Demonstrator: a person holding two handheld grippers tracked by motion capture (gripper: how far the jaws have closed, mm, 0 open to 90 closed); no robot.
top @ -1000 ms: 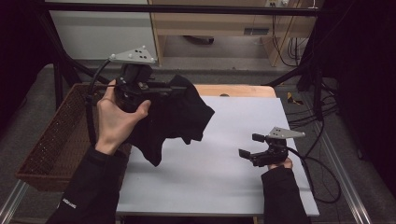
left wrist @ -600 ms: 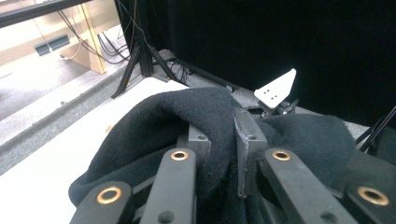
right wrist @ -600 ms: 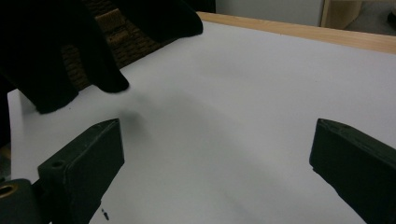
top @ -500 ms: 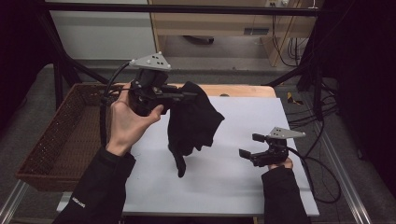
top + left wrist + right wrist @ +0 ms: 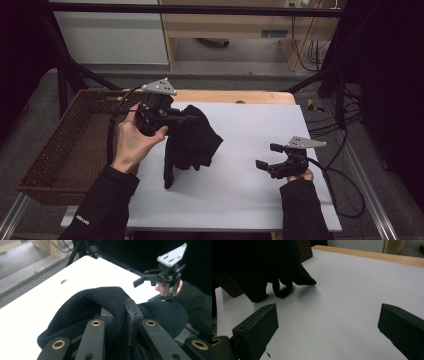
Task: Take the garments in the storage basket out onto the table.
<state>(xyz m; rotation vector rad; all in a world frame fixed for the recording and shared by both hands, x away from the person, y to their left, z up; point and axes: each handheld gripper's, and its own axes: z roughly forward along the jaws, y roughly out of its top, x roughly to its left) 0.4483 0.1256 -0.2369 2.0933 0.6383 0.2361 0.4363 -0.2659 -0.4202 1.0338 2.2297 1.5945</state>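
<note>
- The high view is taken from above the person's side, facing forward and down; the white table [image 5: 240,200] is seen whole, with a wicker basket [image 5: 60,150] at 9 o'clock.
- The left gripper view is taken along its own jaws, very near a black cloth [image 5: 100,300], facing the far right gripper [image 5: 146,280] at 1 o'clock.
- The right gripper view is set low over the table [image 5: 352,290], facing the black cloth [image 5: 262,265] at 11 o'clock.
- The cloth and table surface are shared by all three views.
</note>
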